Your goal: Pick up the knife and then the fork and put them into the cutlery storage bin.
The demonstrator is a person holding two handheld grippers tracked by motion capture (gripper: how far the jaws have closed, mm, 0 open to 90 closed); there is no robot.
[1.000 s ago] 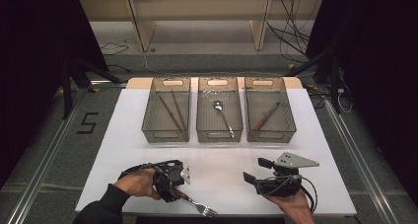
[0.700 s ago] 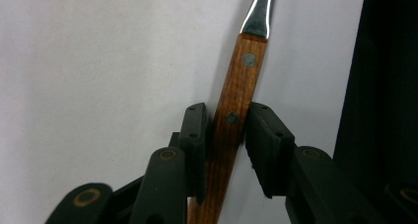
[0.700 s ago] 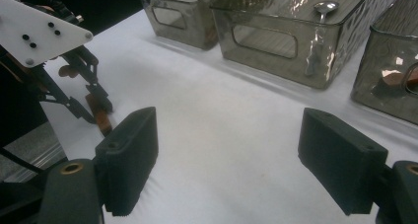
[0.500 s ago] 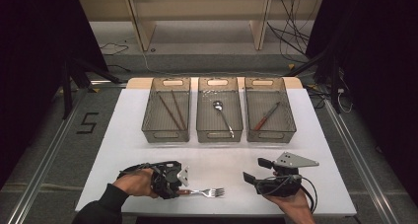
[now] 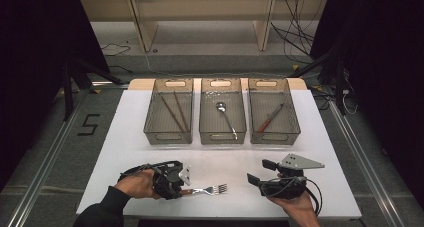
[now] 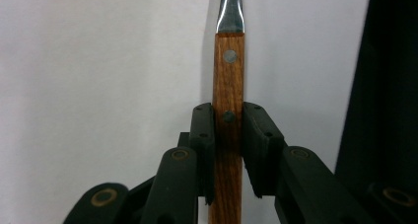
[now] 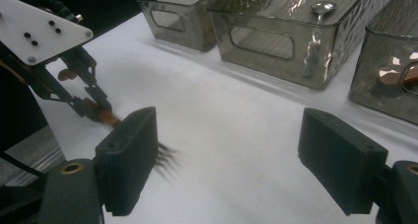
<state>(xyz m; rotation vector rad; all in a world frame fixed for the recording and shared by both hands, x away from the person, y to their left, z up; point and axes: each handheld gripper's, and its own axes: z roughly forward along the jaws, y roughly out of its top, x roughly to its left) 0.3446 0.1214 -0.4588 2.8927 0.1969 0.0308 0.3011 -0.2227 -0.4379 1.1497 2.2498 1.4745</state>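
While the left gripper (image 5: pixel 186 189) lies low pinching the fork (image 5: pixel 212 189), the right gripper (image 5: pixel 260 173) rests spread

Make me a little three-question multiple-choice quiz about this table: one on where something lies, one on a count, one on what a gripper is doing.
1. Where does the silver metal spoon lie?
A. left bin
B. middle bin
C. on the white table

2. How many clear plastic bins stand in the row?
A. two
B. three
C. four

3. What is the left gripper doing?
A. clamping the wooden-handled metal fork
B. hanging open over a bin
C. holding the spoon

Answers:
1 B, the spoon rests inside the middle bin.
2 B, three bins stand side by side.
3 A, its jaws press both sides of the wooden handle.
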